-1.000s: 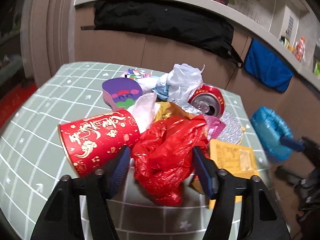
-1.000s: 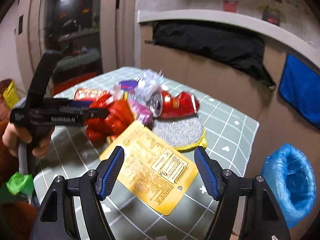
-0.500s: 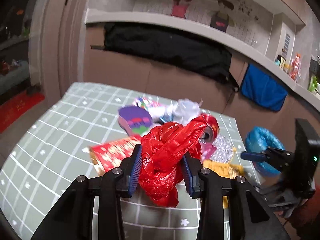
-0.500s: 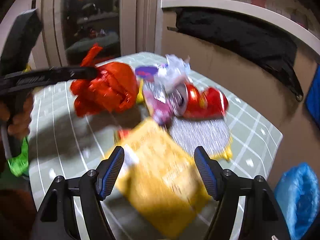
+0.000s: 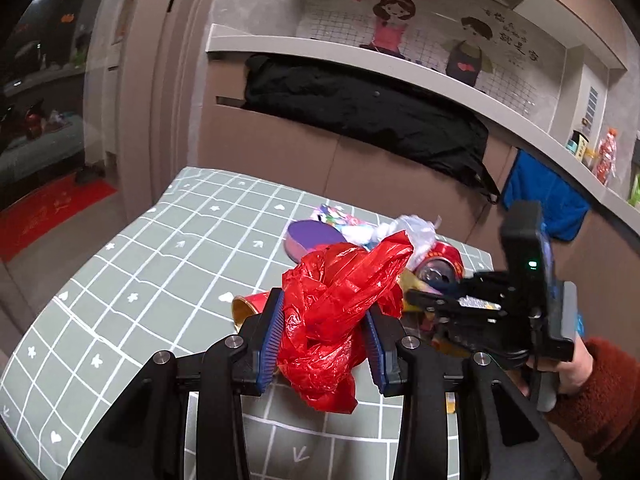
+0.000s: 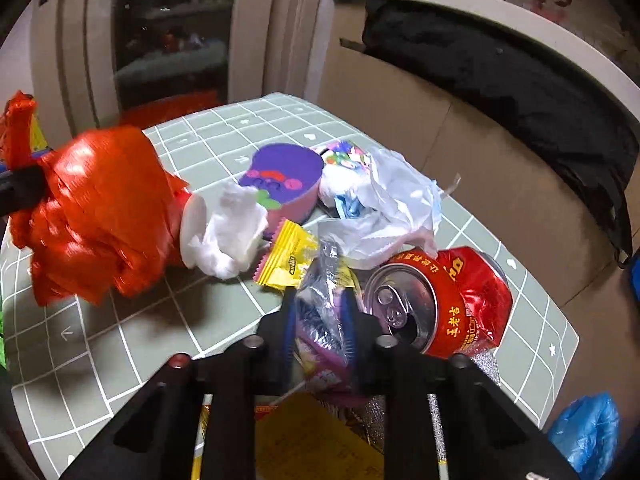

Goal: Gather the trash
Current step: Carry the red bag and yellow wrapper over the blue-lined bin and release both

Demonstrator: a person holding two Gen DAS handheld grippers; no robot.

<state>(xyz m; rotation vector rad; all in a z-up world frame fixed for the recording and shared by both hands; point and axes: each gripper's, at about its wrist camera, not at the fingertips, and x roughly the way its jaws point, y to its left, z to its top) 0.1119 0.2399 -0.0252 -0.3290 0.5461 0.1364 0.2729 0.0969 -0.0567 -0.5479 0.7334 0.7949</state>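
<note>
My left gripper (image 5: 324,320) is shut on a crumpled red plastic bag (image 5: 340,304), which hangs clear above the green checked table (image 5: 160,260). From the right wrist view the same red bag (image 6: 100,208) hangs at the left. My right gripper (image 6: 319,304) is shut on a clear and purple snack wrapper (image 6: 326,264) in the trash pile. A crushed red can (image 6: 452,296) lies just right of it. A yellow candy wrapper (image 6: 290,256), white tissue (image 6: 228,232) and a white plastic bag (image 6: 392,208) lie beyond.
A purple foam piece (image 6: 284,176) lies behind the pile and a yellow packet (image 6: 316,440) under my right gripper. A red paper cup (image 5: 250,306) lies on its side. A blue-lined bin (image 6: 588,432) stands off the table's right edge. A hand in a rust sleeve (image 5: 600,392) holds the right gripper.
The left gripper closed on the red bag and lifted it off the table. The right gripper moved from over the yellow packet into the pile and shut on the wrapper.
</note>
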